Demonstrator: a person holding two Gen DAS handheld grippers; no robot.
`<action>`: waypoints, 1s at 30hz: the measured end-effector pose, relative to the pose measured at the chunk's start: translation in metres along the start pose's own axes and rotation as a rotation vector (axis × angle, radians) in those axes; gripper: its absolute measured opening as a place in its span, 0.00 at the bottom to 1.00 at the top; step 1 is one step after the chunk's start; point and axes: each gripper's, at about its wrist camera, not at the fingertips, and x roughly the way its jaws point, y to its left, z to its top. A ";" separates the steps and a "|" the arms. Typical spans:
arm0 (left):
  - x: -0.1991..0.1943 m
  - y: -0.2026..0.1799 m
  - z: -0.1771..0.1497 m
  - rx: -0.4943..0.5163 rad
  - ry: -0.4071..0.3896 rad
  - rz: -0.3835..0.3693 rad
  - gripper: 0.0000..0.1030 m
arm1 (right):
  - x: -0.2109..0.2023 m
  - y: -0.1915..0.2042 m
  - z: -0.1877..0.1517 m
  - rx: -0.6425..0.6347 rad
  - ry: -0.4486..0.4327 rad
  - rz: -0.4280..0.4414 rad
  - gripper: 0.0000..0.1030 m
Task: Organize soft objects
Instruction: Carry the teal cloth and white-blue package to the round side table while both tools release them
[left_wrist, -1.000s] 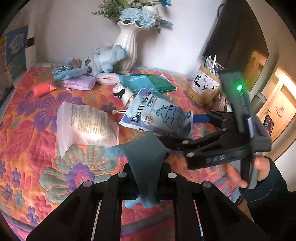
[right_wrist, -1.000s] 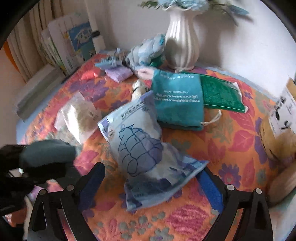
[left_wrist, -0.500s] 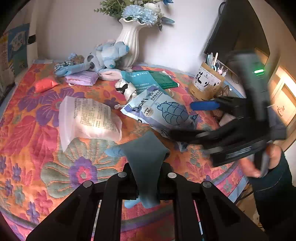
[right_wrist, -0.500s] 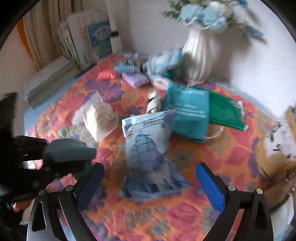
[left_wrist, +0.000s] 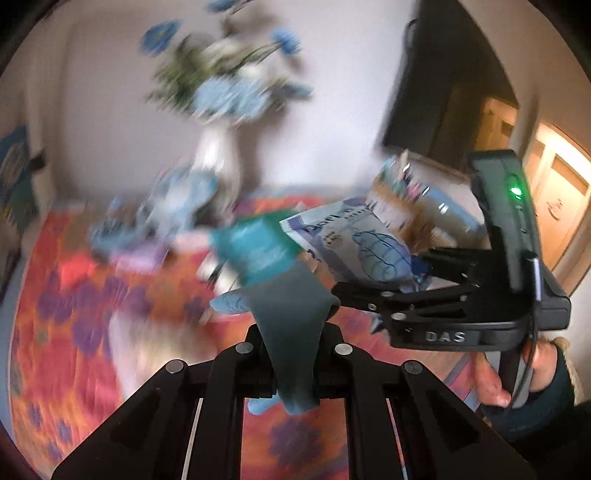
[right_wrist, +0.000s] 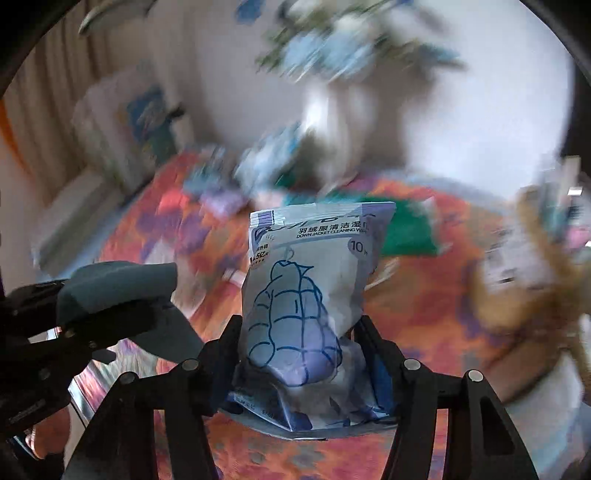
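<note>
My left gripper (left_wrist: 291, 365) is shut on a dark teal soft cloth piece (left_wrist: 291, 317) that sticks up between its fingers; it also shows at the left of the right wrist view (right_wrist: 118, 288). My right gripper (right_wrist: 301, 354) is shut on a light blue wipes pouch with a jacket drawing (right_wrist: 306, 295) and holds it lifted above the table. In the left wrist view the pouch (left_wrist: 354, 243) hangs from the right gripper (left_wrist: 417, 273) just right of my cloth. Both views are motion-blurred.
A floral orange tablecloth (left_wrist: 74, 295) covers the table. A white vase of blue flowers (left_wrist: 218, 158), a blue plush toy (left_wrist: 177, 206), a teal pouch (left_wrist: 255, 247), a white packet (left_wrist: 147, 347) and a pen holder (right_wrist: 524, 258) stand on it.
My right gripper has closed on the blue wipes pouch and lifted it off the table. Both cameras have swung upward; the left gripper still holds the teal cloth.
</note>
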 end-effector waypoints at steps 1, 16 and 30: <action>0.004 -0.011 0.015 0.022 -0.013 -0.022 0.08 | -0.014 -0.009 0.004 0.025 -0.031 -0.009 0.57; 0.118 -0.178 0.140 0.213 -0.027 -0.335 0.08 | -0.153 -0.206 -0.009 0.425 -0.260 -0.238 0.57; 0.180 -0.248 0.164 0.252 -0.015 -0.336 0.81 | -0.135 -0.332 -0.041 0.733 -0.173 -0.384 0.67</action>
